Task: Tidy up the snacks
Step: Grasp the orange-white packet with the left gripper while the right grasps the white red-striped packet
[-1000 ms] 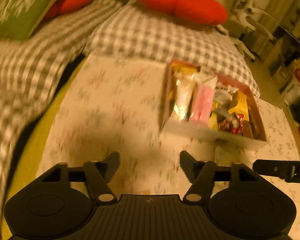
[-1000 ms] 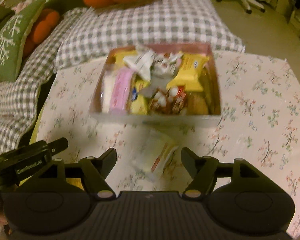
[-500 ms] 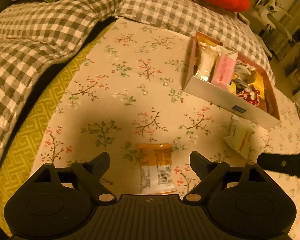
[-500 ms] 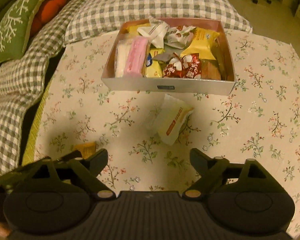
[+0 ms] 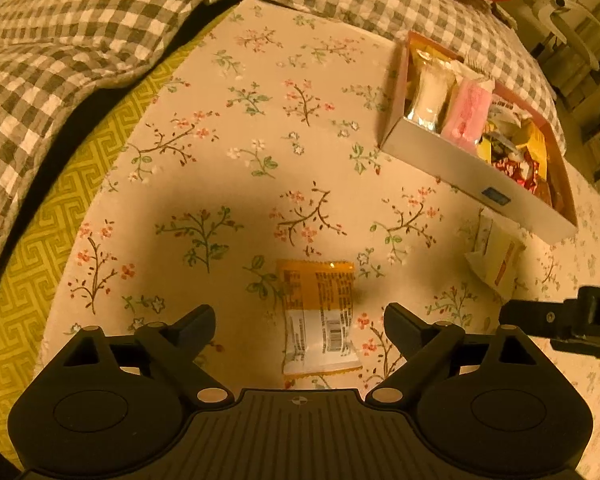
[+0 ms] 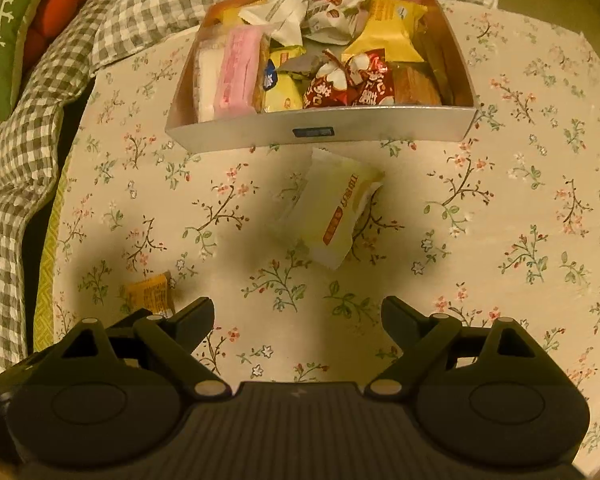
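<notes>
An orange and white snack packet (image 5: pixel 320 318) lies flat on the floral tablecloth between the fingers of my open, empty left gripper (image 5: pixel 298 320); part of it shows in the right wrist view (image 6: pixel 148 290). A pale yellow snack packet (image 6: pixel 332 212) lies just in front of the snack box (image 6: pixel 320 130) and ahead of my open, empty right gripper (image 6: pixel 297 316); it also shows in the left wrist view (image 5: pixel 496 260). The box (image 5: pixel 460 172) holds several wrapped snacks.
Grey checked cushions (image 5: pixel 60 40) border the table at the left and back. A yellow-green patterned mat (image 5: pixel 48 220) lies along the table's left edge. A green pillow (image 6: pixel 0 40) and red cushions (image 6: pixel 56 4) sit at far left. The right gripper's finger (image 5: pixel 560 316) juts in.
Both grippers have pulled back and tilted down from the box. The orange packet has come between the left fingers, and the pale yellow packet now lies farther ahead of the right gripper.
</notes>
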### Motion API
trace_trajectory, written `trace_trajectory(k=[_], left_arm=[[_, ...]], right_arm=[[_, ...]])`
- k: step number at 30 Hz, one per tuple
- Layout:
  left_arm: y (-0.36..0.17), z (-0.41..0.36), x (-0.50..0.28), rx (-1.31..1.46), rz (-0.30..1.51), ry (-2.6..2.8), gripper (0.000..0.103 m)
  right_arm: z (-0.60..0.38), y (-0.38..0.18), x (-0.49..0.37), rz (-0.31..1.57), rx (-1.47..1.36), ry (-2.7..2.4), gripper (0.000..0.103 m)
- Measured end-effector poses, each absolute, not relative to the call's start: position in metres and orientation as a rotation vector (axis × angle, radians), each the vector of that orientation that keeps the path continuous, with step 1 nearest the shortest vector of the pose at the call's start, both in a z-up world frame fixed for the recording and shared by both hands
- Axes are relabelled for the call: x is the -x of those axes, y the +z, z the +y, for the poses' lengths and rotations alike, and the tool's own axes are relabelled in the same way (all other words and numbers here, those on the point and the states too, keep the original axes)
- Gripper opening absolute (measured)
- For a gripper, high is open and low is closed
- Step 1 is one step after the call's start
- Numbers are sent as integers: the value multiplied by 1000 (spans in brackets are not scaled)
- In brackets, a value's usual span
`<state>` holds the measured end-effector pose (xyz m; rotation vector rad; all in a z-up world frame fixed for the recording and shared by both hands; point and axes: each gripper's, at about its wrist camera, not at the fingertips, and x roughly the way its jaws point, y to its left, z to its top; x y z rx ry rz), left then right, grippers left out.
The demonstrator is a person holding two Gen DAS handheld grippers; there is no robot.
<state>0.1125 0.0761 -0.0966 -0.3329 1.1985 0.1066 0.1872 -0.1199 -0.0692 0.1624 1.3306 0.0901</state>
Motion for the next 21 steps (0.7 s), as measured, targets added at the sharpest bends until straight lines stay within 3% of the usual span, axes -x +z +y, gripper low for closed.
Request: trace_trajectory(k=[14,18,21], left_arm=[[-125,40,-106,55,1200,138,93],[-123,37,-105,60,1187,116,87],[-121,36,-104,58,1168,105,76]], right_arm=[[-126,-77,-191,1331,-143,46,89],[-130,-77,-193,1324,-153,34,89],[-133,-76,-194,1312,-161,24,89]])
